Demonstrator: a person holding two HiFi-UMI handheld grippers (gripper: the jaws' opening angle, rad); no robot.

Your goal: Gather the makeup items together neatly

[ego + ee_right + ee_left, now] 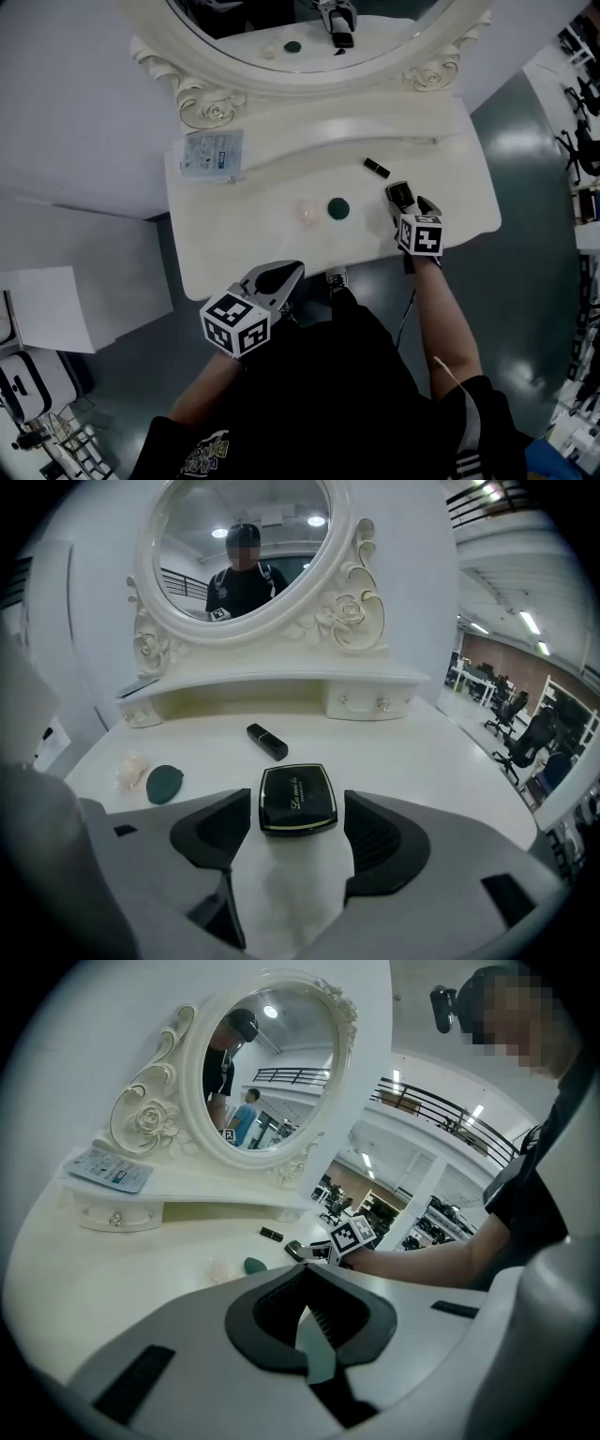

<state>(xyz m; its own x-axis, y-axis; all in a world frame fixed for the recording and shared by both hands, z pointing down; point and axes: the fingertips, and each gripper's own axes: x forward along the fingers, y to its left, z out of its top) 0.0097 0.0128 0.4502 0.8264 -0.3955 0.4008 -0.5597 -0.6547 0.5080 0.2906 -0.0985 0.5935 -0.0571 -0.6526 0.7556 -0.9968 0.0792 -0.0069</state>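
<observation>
Overall light: bright and even indoors; greyer and dimmer in the head view.
Source: overhead; two lamp spots reflected at the top of the mirror [234,555], strip lights [534,621] at upper right of the right gripper view.
Glare: pale sheen on the floor [511,141] at right; worktop [450,178] nearly washed out.
Shadows: soft, short; darkest under the shelf [281,682].
Distortion: heavy fisheye in both gripper views, black rounded corners, bowed edges.
Focus: soft on the near bodies of the left tongs [306,1274] and right tongs [298,803]; sharper beyond.
</observation>
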